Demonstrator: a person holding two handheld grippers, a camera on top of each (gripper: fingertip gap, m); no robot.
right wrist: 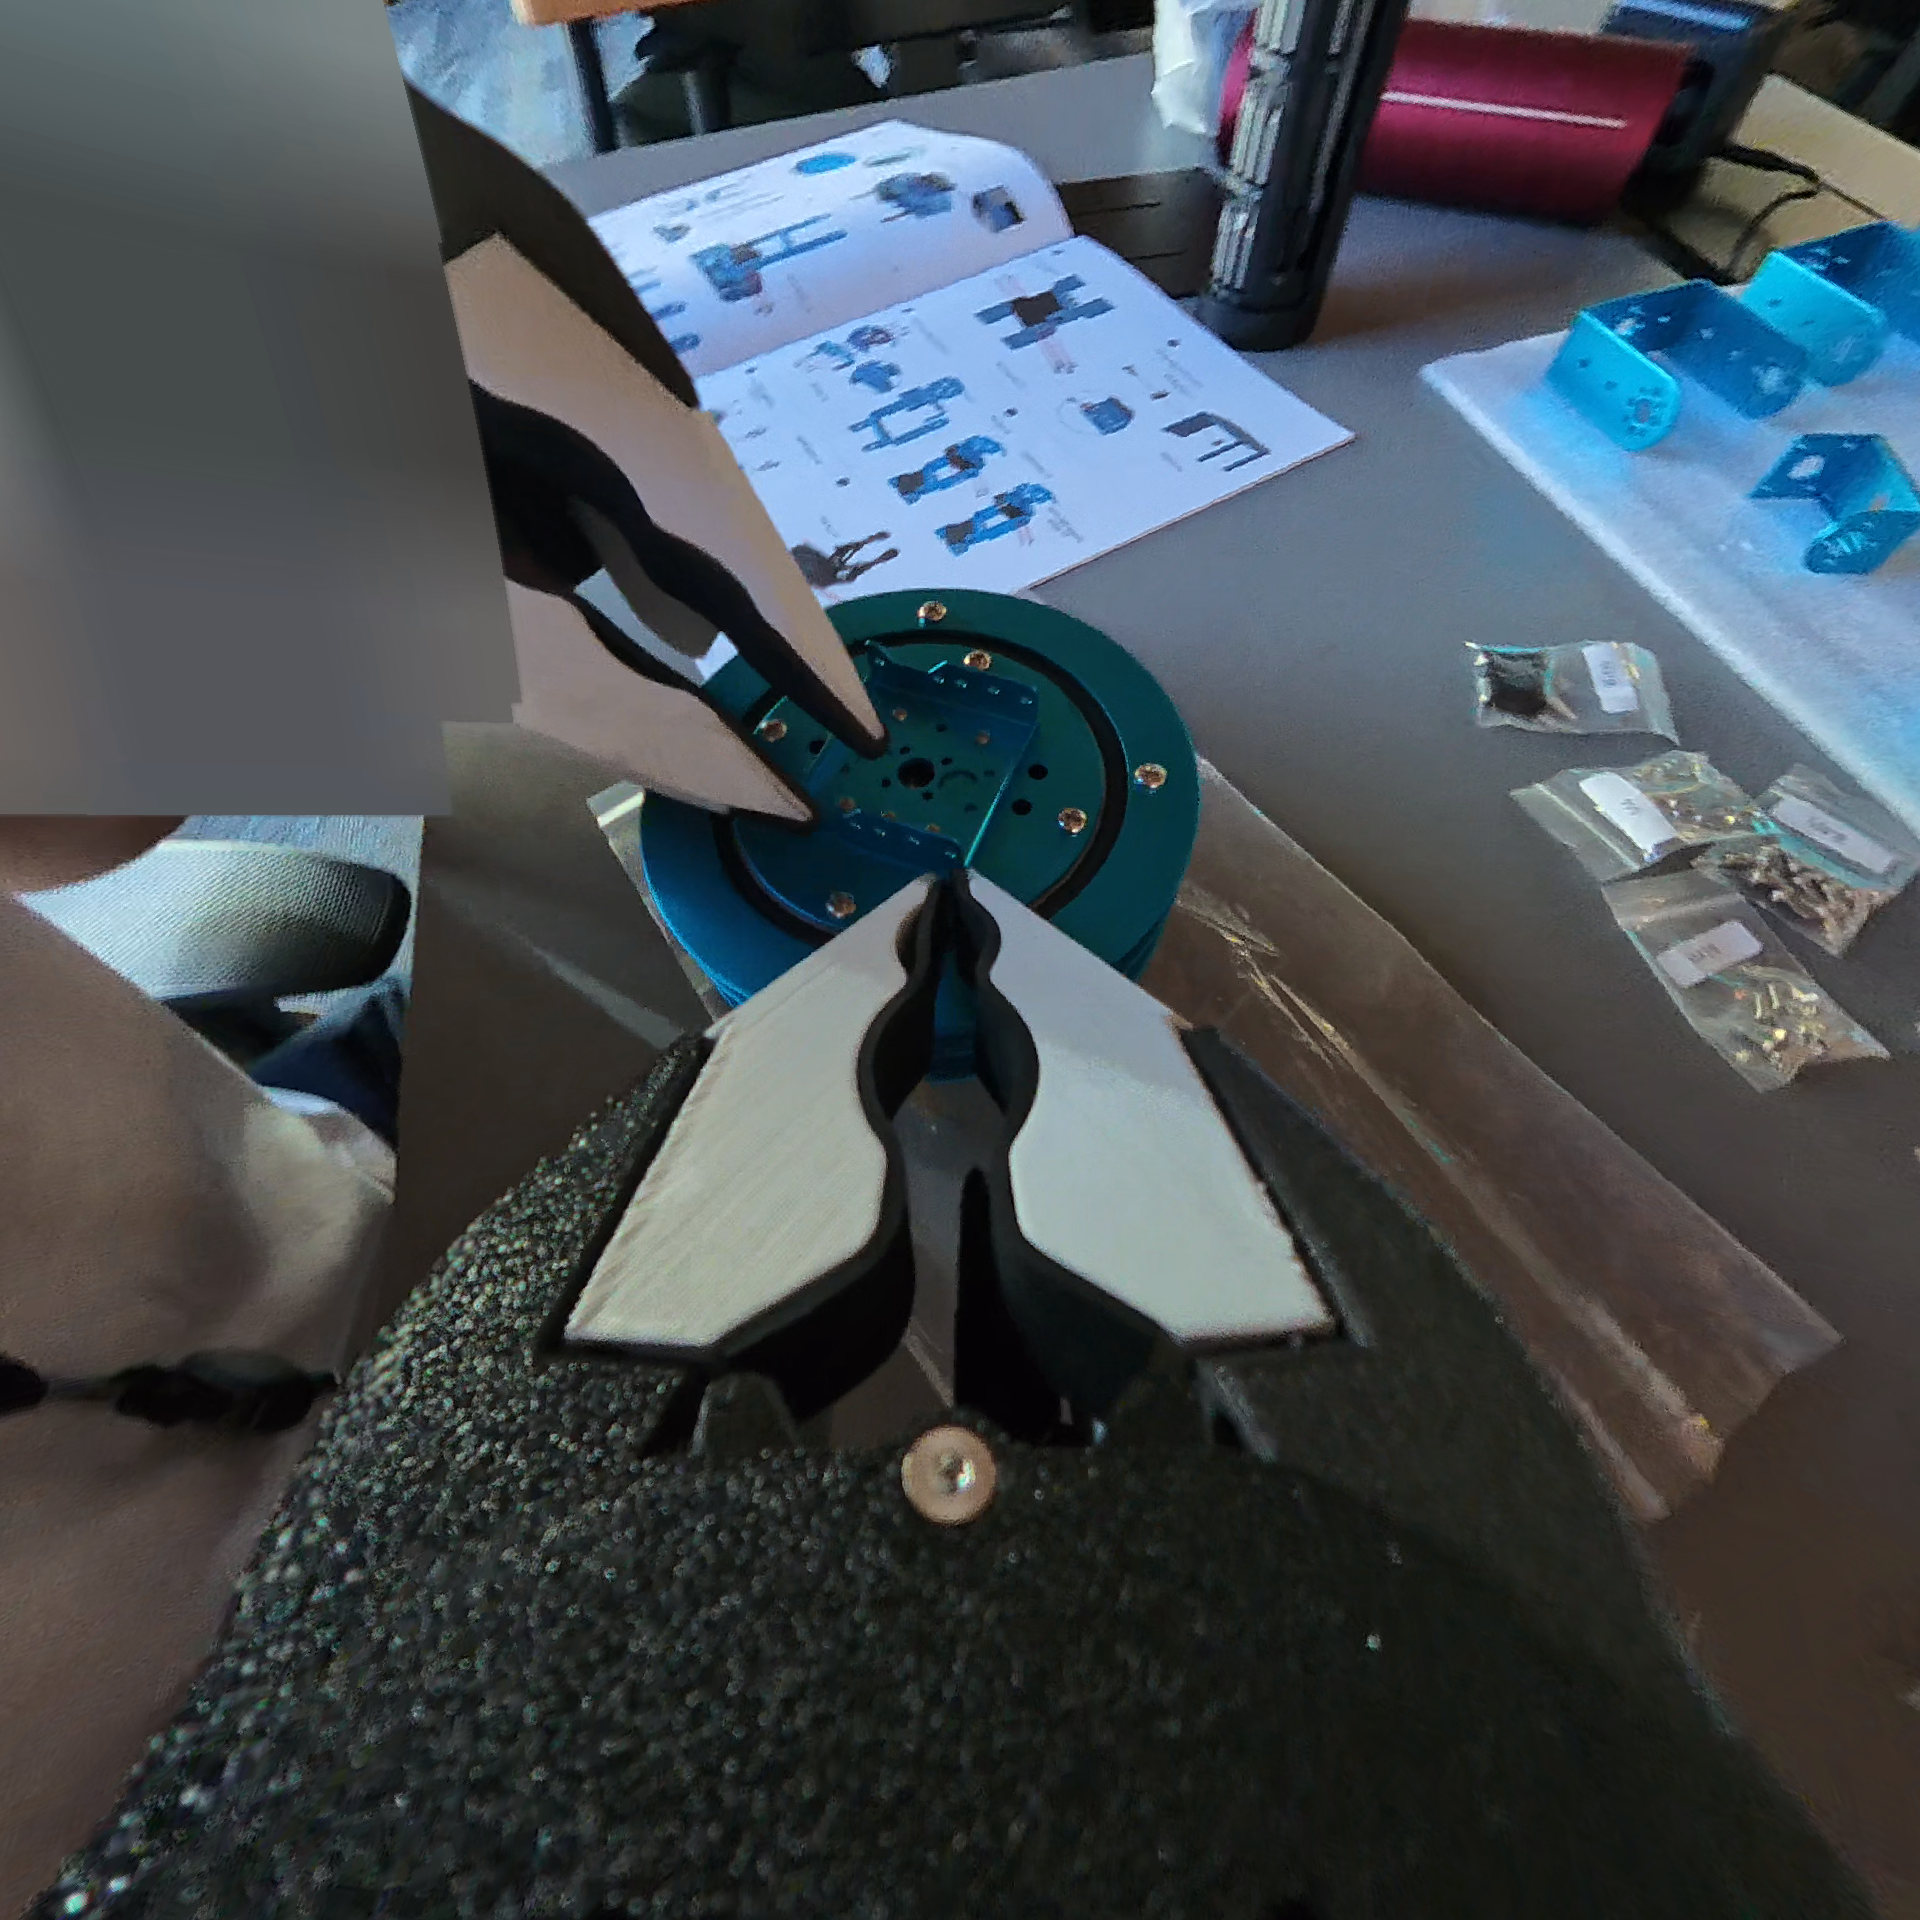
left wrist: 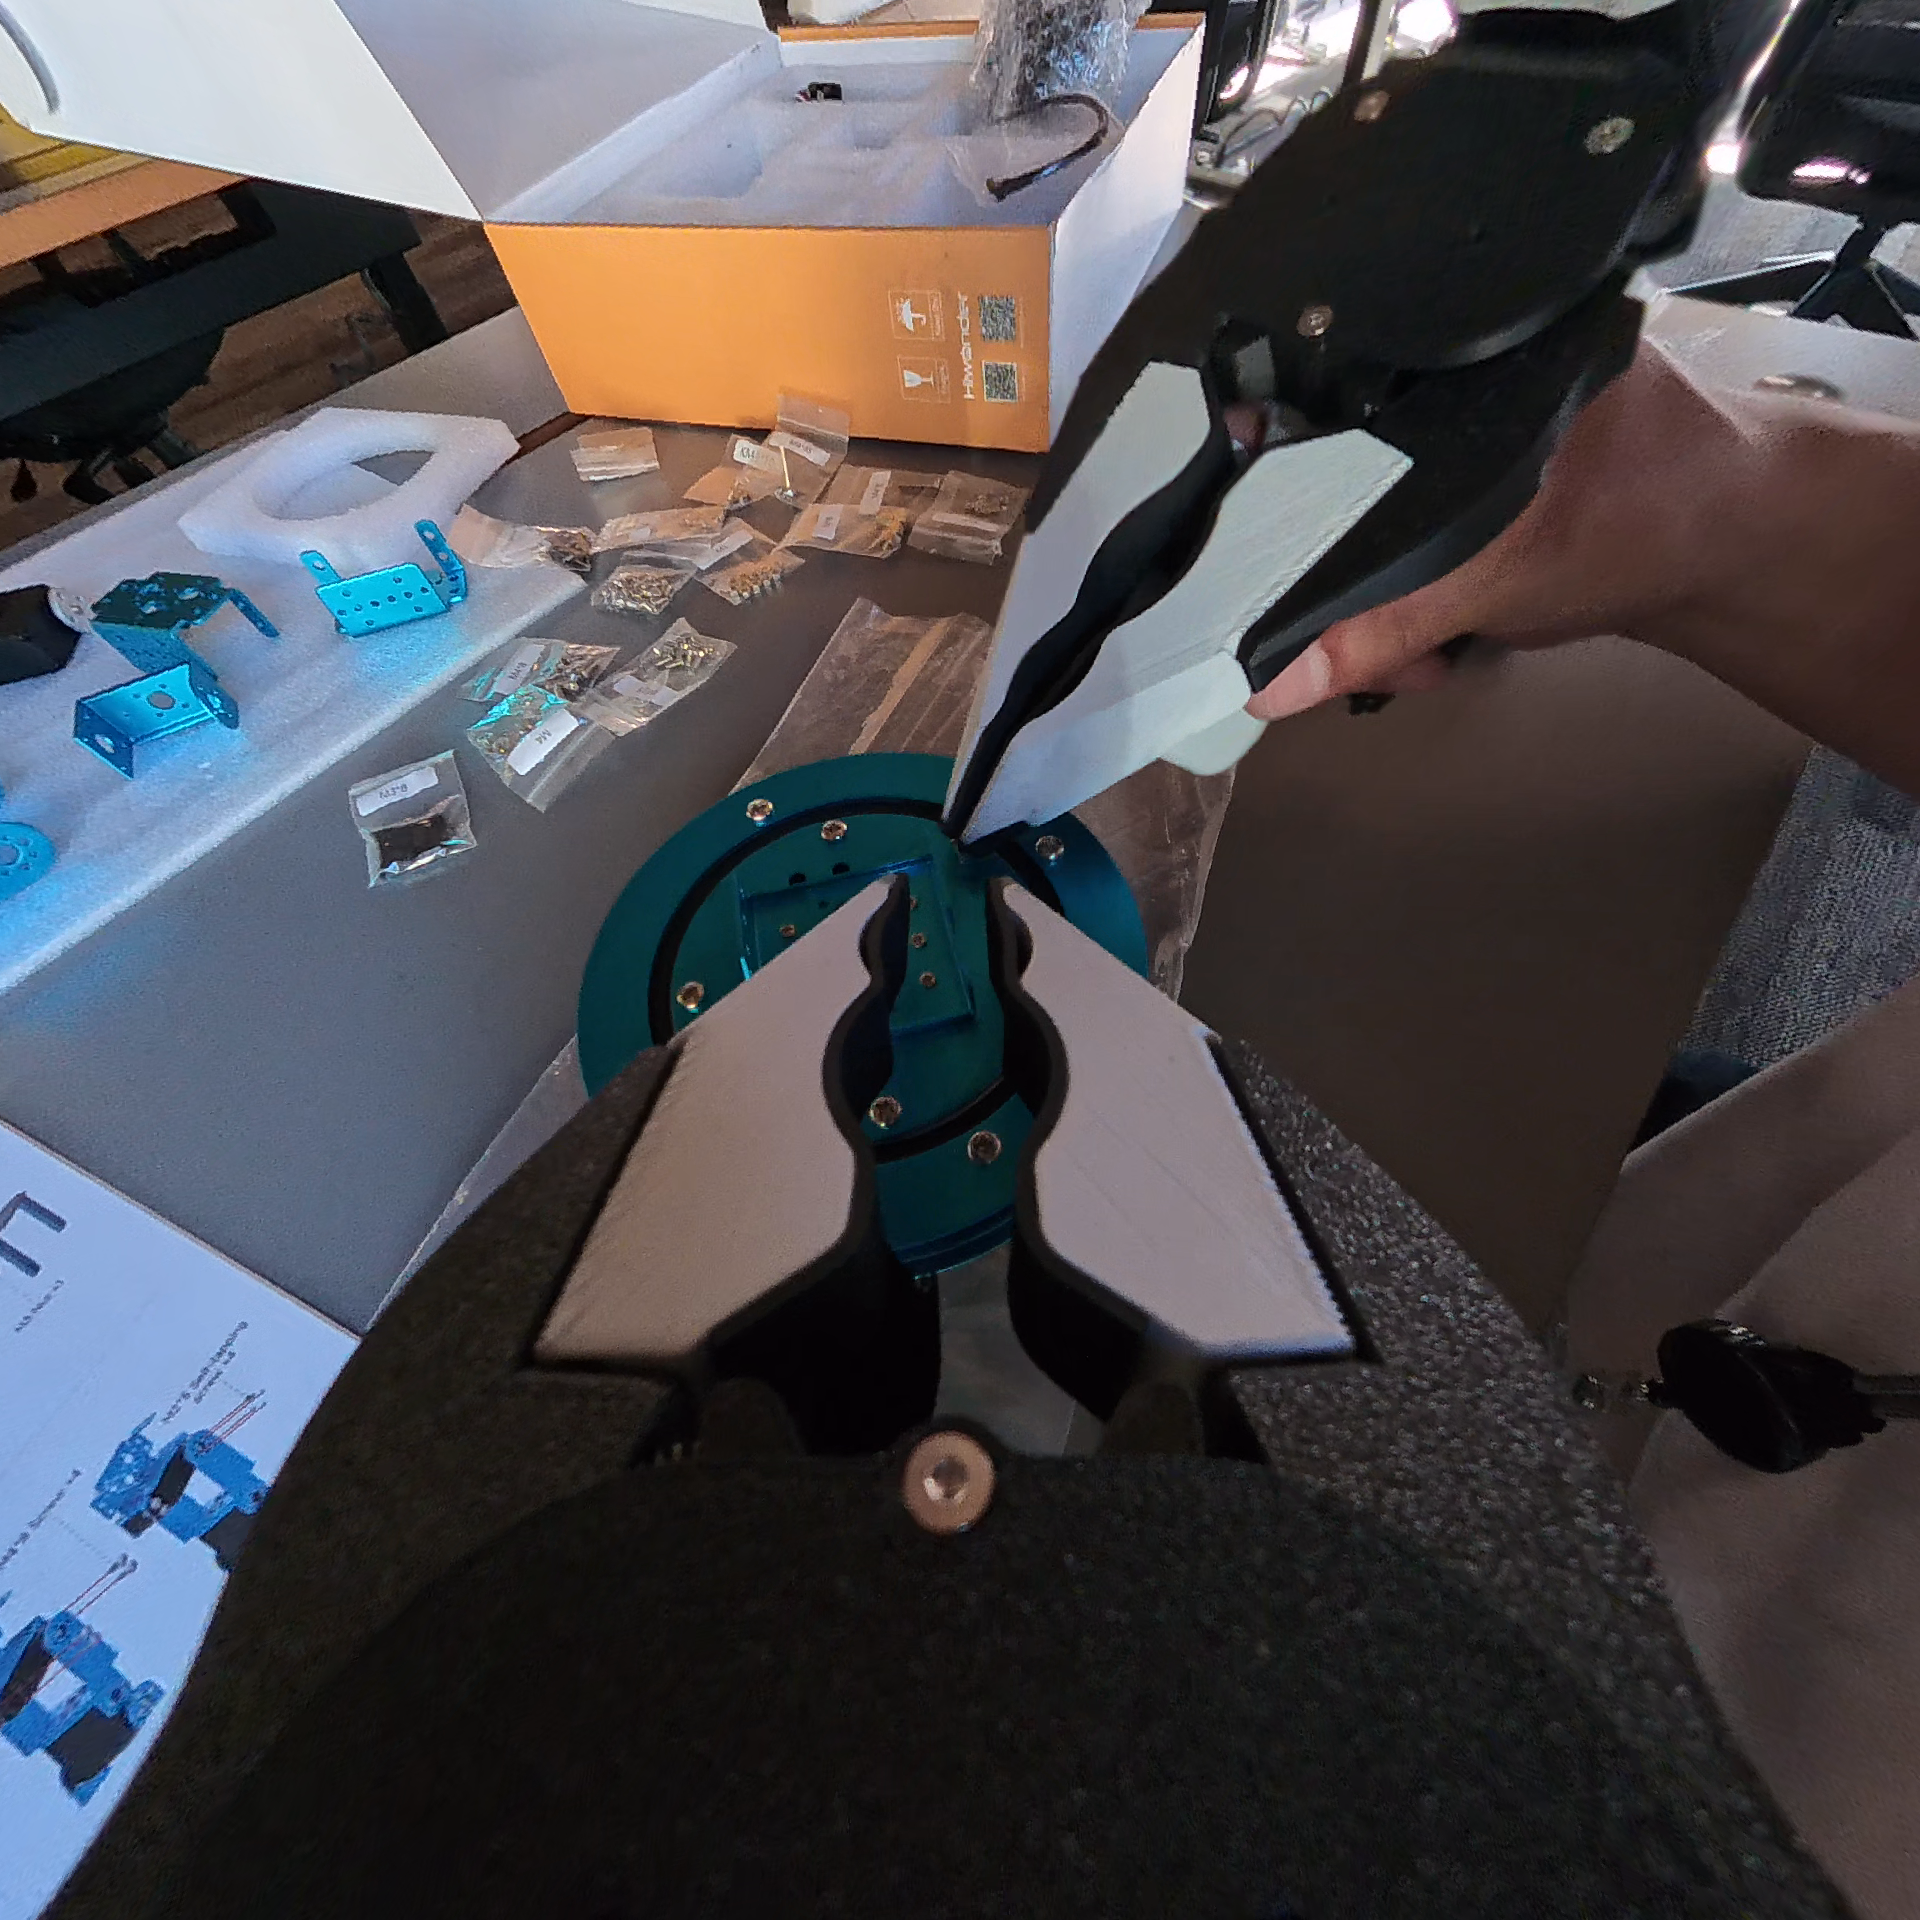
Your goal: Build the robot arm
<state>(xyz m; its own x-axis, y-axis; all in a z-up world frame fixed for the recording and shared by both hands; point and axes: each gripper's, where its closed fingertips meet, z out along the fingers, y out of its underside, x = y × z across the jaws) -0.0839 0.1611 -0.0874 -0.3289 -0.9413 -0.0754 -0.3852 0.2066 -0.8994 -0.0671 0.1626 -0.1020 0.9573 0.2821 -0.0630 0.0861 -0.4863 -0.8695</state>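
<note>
A round teal turntable base (left wrist: 644,956) lies on a clear plastic bag on the grey table, with a blue U-shaped bracket (left wrist: 930,987) on its inner disc. My left gripper (left wrist: 948,885) is open, its tips spread over the bracket. In the right wrist view the left gripper (right wrist: 842,779) comes in from the upper left and rests on the bracket (right wrist: 935,758) and disc. My right gripper (right wrist: 943,883) is shut at the corner of the bracket's near wall and seems to pinch it. It also shows in the left wrist view (left wrist: 961,831), coming down from the upper right. The base also shows in the right wrist view (right wrist: 1132,717).
An open orange and white box (left wrist: 779,322) stands at the back. Small bags of screws (left wrist: 644,592) lie scattered on the table. A foam sheet holds several blue brackets (right wrist: 1662,364). An open manual (right wrist: 987,416) lies beside the base, with a black cylinder (right wrist: 1288,208) behind it. Left and right tips are no more than a few centimetres apart.
</note>
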